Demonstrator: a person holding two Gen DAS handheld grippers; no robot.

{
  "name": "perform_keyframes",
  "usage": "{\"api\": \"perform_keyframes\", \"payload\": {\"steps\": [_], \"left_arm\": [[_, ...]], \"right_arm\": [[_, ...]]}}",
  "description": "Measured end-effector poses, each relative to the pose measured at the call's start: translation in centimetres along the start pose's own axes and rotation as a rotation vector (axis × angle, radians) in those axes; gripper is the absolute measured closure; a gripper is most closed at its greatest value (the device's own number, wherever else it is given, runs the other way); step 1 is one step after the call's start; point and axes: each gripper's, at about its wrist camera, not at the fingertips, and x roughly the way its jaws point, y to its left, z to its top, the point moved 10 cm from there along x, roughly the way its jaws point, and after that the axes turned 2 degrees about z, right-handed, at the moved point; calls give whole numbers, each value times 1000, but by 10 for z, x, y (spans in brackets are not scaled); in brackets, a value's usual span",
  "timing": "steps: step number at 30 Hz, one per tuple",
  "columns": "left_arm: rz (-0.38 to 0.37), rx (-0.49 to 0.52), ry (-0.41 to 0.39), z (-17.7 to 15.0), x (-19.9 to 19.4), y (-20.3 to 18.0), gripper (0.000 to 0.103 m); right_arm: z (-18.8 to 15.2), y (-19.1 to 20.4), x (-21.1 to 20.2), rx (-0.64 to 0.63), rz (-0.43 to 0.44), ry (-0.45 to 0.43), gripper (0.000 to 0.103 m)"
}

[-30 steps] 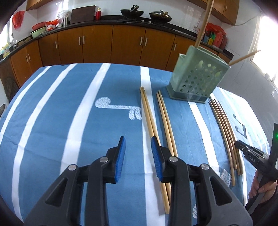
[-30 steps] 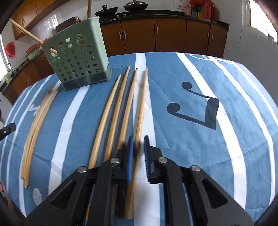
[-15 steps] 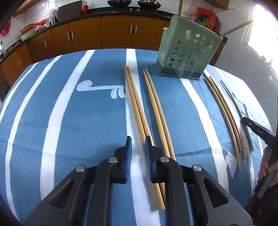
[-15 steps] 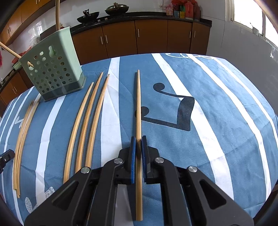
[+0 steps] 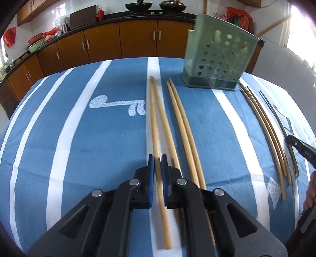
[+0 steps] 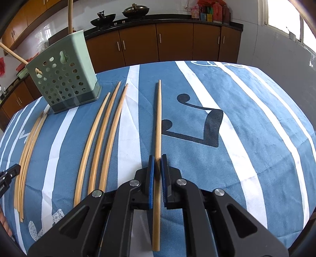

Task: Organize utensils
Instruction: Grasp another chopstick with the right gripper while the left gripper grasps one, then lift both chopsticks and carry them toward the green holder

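Right gripper (image 5: pixel 301 145) cut by frame edge, jaws unseen. Chopsticks (image 5: pixel 189 126) motion-blurred. Stick (image 6: pixel 69 16) in holder (image 6: pixel 63 79) cropped at top. Counter clutter (image 6: pixel 210 12) too small to identify.

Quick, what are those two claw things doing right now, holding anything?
Left gripper: just closed on a chopstick.
Right gripper: shut on a single chopstick.

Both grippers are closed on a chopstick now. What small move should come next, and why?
Probably lift both a little. The left gripper has just closed on one chopstick, the right gripper holds another chopstick, and both sticks lie low over the tablecloth. Once raised, they can travel to the green holder.
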Motion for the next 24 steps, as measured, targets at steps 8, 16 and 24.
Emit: {"api": "perform_keyframes", "payload": {"steps": [8, 16, 24], "left_arm": [[27, -73, -12, 17, 10, 44, 95], [-9, -84, -35, 20, 11, 49, 94], [-14, -90, -36, 19, 12, 49, 94]], "right_arm": [[11, 3, 10, -18, 8, 0, 96], [20, -3, 16, -15, 4, -11, 95], [20, -4, 17, -9, 10, -11, 95]]}}
